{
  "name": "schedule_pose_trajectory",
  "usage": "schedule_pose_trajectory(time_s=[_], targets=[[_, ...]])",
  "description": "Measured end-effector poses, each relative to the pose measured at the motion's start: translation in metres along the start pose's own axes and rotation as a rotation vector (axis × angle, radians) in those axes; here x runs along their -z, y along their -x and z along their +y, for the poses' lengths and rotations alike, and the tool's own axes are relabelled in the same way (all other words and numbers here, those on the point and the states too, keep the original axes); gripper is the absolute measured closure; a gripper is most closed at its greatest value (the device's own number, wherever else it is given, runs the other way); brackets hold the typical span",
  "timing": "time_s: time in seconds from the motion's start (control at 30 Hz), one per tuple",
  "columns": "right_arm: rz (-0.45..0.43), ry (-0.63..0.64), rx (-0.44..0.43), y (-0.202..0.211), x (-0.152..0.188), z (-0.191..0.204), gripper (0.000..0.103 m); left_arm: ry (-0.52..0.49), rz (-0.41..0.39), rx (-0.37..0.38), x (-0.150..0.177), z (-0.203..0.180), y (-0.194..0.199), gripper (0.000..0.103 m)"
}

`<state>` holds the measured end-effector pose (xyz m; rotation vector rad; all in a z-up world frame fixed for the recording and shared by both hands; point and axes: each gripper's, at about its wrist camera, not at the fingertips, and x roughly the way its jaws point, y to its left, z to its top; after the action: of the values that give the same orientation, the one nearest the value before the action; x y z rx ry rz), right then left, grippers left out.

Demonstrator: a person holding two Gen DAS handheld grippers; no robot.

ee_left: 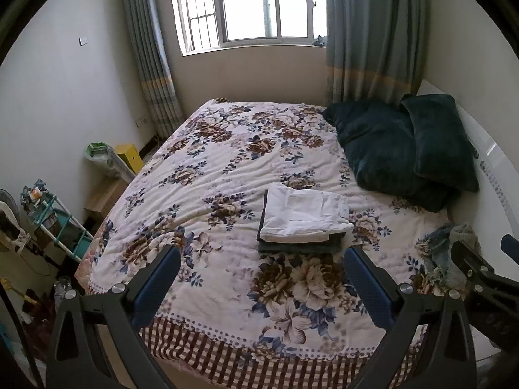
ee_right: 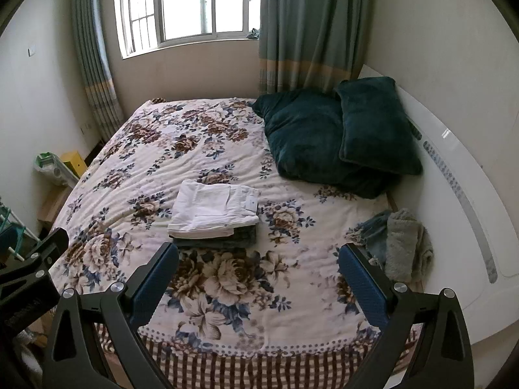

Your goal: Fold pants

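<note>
Folded white pants (ee_left: pixel 305 215) lie on top of a folded dark garment (ee_left: pixel 298 246) in the middle of the floral bed; the stack also shows in the right wrist view (ee_right: pixel 214 210). A heap of unfolded blue and grey clothes (ee_right: pixel 395 243) lies at the bed's right side near the headboard, also seen in the left wrist view (ee_left: pixel 451 246). My left gripper (ee_left: pixel 262 278) is open and empty, held above the bed's near edge, short of the stack. My right gripper (ee_right: pixel 259 275) is open and empty, to the right of the left one, near the heap.
Two dark green pillows (ee_right: pixel 334 136) lean at the white headboard (ee_right: pixel 454 162). The floral bedspread (ee_left: pixel 227 162) covers the bed. A window and curtains are at the far wall. A rack, boxes and clutter (ee_left: pixel 58 220) fill the floor to the left of the bed.
</note>
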<state>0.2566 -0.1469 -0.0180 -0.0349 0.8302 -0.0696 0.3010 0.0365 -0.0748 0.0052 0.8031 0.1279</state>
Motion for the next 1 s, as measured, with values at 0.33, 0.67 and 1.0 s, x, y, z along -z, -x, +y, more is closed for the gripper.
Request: schedule_pose_trajectory(time_s=[0.33,0.67,1.0], targets=[[-0.001,-0.008,-0.005,0.0029,0.0031,0.0014,0.002,0.005,-0.001,0.002,-0.0001,-0.0008,0.0021,0.0],[0.004,-0.015,-0.018,0.0071,0.0037,-0.0025,0.002,0.012,-0.004,-0.004,-0.0004,-0.0002,0.0047,0.0],[0.004,-0.015,-0.02,0.0075,0.0036,-0.0021,0.002,0.017,-0.001,-0.006,0.0013,-0.0014,0.0089,0.0]])
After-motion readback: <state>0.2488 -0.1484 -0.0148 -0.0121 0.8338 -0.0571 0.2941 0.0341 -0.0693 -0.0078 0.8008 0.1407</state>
